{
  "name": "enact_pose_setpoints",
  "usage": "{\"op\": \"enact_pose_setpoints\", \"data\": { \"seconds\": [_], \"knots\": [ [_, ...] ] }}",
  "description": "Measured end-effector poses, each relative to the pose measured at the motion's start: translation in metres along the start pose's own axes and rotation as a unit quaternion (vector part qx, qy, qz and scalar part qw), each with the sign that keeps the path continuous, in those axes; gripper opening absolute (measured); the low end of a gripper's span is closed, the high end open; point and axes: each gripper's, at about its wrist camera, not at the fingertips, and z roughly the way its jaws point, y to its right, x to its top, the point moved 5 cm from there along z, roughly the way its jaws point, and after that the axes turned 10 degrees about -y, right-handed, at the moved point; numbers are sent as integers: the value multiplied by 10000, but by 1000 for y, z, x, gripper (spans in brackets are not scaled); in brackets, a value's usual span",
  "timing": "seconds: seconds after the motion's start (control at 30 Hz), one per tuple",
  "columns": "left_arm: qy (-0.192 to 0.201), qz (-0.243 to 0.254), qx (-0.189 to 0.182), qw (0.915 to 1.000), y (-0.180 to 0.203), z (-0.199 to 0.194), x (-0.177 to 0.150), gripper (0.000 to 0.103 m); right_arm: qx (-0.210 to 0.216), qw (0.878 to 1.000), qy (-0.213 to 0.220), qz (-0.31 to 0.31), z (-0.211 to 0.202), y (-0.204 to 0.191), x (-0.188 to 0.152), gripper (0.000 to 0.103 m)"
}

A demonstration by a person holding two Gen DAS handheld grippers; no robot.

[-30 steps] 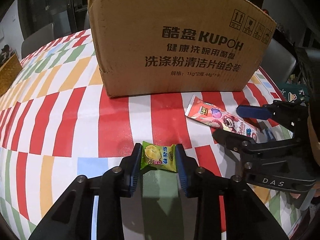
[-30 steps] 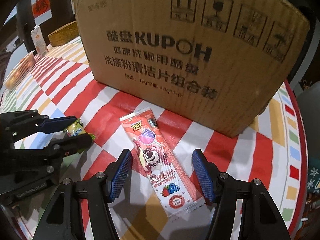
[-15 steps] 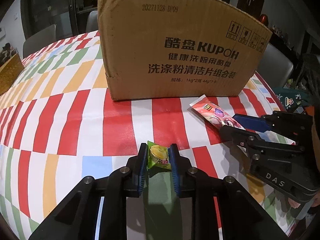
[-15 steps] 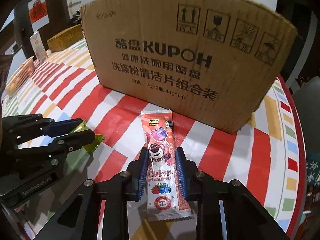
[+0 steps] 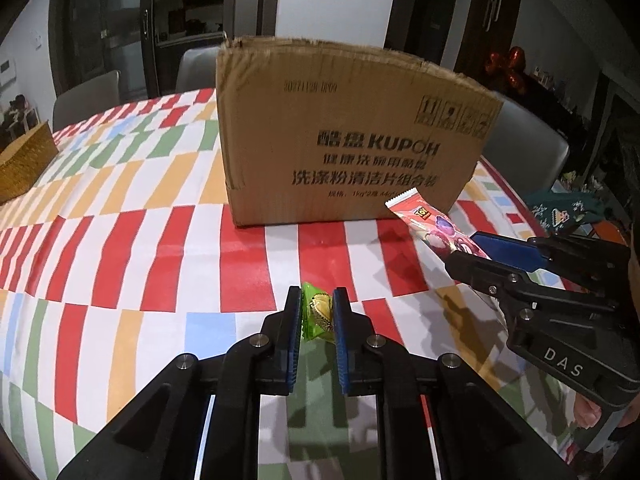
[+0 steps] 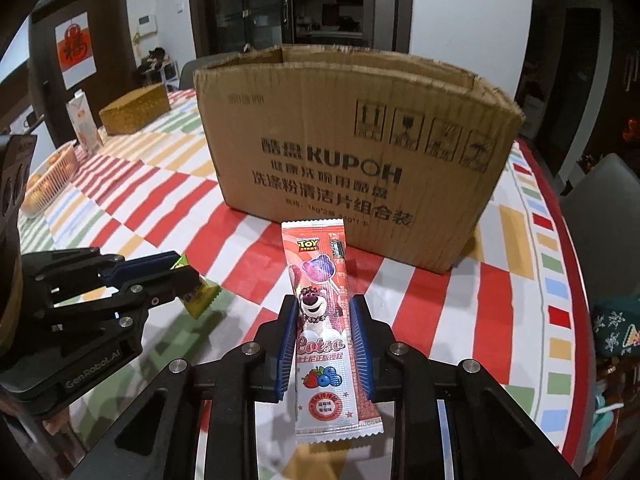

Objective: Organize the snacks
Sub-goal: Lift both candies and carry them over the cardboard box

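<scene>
A: Your left gripper (image 5: 317, 312) is clamped on the green candy (image 5: 318, 317). The blue pads press its two sides low in the centre of the left wrist view, so the wrapper sits crumpled between them, clear of the desk (image 5: 120, 248).

B: And your right gripper (image 6: 325, 334)?

A: Closed on the lollipop pack (image 6: 324, 308), pads on the long edges about halfway along. That is why the pack stands up out of the jaws in the lower middle of the right wrist view, its top seal pointing at the box (image 6: 352, 152) and its bottom end hanging back towards the camera. A flat, floppy pack is probably steadier held across its width than by one end.

B: Why do you have both up at once?

A: It looks as if you mean to carry two snacks in one go. The box stands just behind both grippers, filling the upper middle of each view. Its top is open, the torn rim showing in the right wrist view, so it seems the likely place to drop them.

B: Anything to watch?

A: Your grippers are close side by side: in the right wrist view the left one shows at the left edge with the candy sticking out of its tip. The box wall is tall, so I would judge both need to clear the rim before you let go. What is inside the box you cannot tell from here.
</scene>
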Motion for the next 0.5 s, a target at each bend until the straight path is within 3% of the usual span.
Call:
{"op": "enact_pose_setpoints", "data": {
  "seconds": [0.5],
  "knots": [
    [903,129,-73,9958,11,-78,21,16,-15,9965,824,160,-72,-1,15,28]
  ]
}}
